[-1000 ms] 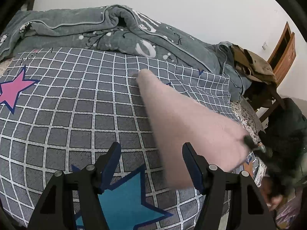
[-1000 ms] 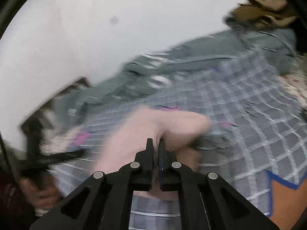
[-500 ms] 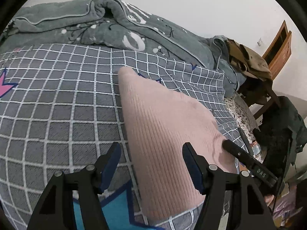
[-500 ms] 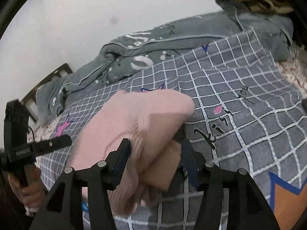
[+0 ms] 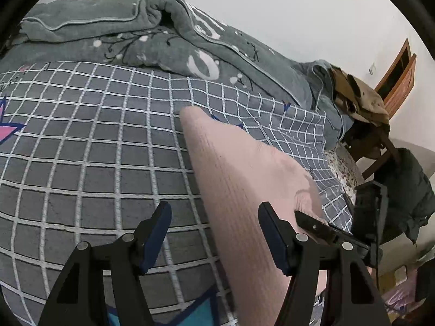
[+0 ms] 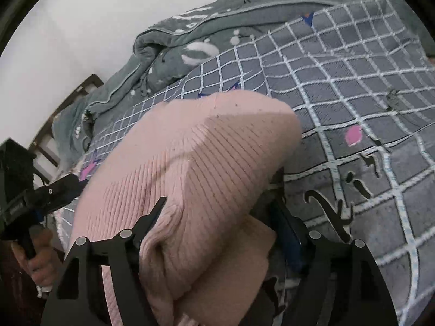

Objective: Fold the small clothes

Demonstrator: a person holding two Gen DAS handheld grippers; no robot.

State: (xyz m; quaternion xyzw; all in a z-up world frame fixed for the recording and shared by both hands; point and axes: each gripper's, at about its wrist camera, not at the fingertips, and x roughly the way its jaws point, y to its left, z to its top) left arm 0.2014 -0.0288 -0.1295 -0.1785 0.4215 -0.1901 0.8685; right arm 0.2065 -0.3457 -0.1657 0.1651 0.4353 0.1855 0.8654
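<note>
A pink ribbed knit garment [image 5: 239,179] lies folded on the grey checked bedspread [image 5: 81,168], stretching away from me. My left gripper [image 5: 216,231] hovers open over its near left edge, its right finger above the knit and nothing pinched. In the right wrist view the garment [image 6: 195,168] bulges up between the fingers of my right gripper [image 6: 217,222]. Its jaws are opening and the fabric sits loosely between them, hiding much of the right finger. The right gripper's fingers [image 5: 312,225] rest at the garment's right edge in the left wrist view.
A rumpled grey-green blanket [image 5: 152,35] runs along the wall at the back. A wooden chair [image 5: 380,141] piled with brown clothes and a dark jacket [image 5: 410,190] stand past the bed's right end. A hand [image 6: 35,258] holds the left gripper [image 6: 54,190] near a wooden headboard [image 6: 81,89].
The right gripper, shut on the pink garment a second ago, has opened and sunk toward the bed. The garment has settled flat. The left gripper has shifted slightly across the bedspread.
</note>
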